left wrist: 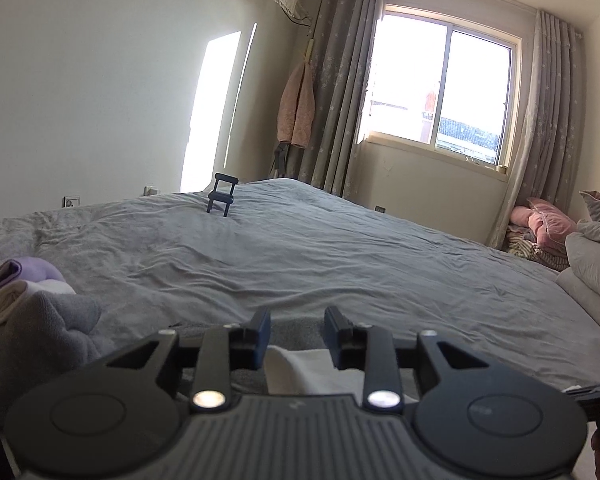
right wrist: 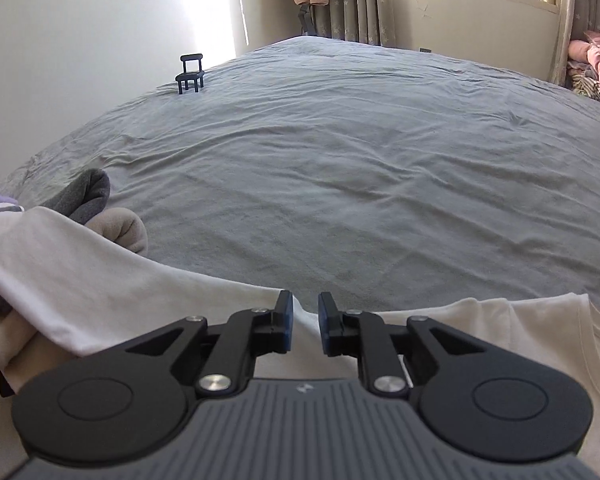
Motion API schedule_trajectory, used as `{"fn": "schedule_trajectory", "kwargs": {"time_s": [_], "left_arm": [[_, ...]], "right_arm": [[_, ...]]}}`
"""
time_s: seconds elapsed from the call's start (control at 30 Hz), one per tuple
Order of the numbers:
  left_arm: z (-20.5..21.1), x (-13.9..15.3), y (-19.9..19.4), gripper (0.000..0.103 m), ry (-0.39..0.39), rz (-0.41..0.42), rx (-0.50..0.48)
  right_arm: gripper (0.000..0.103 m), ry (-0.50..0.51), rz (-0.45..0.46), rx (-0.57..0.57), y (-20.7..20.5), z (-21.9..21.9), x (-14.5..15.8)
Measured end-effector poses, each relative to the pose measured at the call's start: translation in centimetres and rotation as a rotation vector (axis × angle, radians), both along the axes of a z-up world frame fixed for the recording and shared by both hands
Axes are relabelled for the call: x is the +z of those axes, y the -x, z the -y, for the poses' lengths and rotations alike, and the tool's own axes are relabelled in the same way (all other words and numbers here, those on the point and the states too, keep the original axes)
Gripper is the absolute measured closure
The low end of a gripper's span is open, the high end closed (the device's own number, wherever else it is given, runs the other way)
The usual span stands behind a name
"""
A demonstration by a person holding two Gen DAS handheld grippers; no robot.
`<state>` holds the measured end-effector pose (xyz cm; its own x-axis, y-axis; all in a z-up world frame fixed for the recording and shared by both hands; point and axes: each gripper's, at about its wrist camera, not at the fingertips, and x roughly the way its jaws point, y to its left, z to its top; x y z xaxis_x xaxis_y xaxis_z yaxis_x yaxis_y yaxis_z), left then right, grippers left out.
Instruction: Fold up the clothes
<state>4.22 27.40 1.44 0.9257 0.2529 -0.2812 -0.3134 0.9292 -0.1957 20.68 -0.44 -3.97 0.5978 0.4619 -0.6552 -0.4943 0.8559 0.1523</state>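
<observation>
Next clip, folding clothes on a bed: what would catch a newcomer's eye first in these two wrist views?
Probably the wide grey bedsheet filling both views, with a tiny dark chair-shaped stand alone at its far left edge. Near the cameras, a white T-shirt lies across the near edge beneath the open right gripper, beside a heap of clothes on the left. The bright window draws attention too.

A white shirt (right wrist: 112, 280) lies spread across the near edge of the grey bed (right wrist: 340, 160), its left side draped up over a heap of clothes (right wrist: 100, 208). That heap holds a dark grey piece, a beige roll and a lilac garment (left wrist: 40, 270), crumpled together.
</observation>
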Motion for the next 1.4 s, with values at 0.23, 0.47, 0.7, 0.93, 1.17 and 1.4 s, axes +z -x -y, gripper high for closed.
{"fn": "schedule_trajectory", "kwargs": {"time_s": [0.23,0.47,0.7,0.93,1.17,1.4], "left_arm": [[1.2,0.4,0.3,0.072,-0.007,0.015,-0.053],[1.7,0.3,0.2,0.071,-0.001,0.016,-0.090],[2.8,0.2,0.1,0.071,0.001,0.014,-0.143],[6.7,-0.7,-0.9,0.071,-0.049,-0.037,-0.251],[11.6,-5.4,-3.8,0.071,-0.116,-0.216,-0.373],[13.1,-8.4,-5.3,0.071,-0.162,-0.299,-0.386]], "right_arm": [[0.082,-0.005,-0.072,0.073,5.2,0.2,-2.4],[0.073,-0.051,-0.027,0.066,5.9,-0.7,-0.6],[0.067,-0.044,-0.060,0.116,6.5,-2.4,-2.3],[0.067,-0.042,0.005,-0.026,3.6,3.2,-0.3],[0.053,0.131,0.107,-0.068,0.2,6.7,-1.1],[0.053,0.129,0.148,-0.059,-1.7,8.1,-2.3]]}}
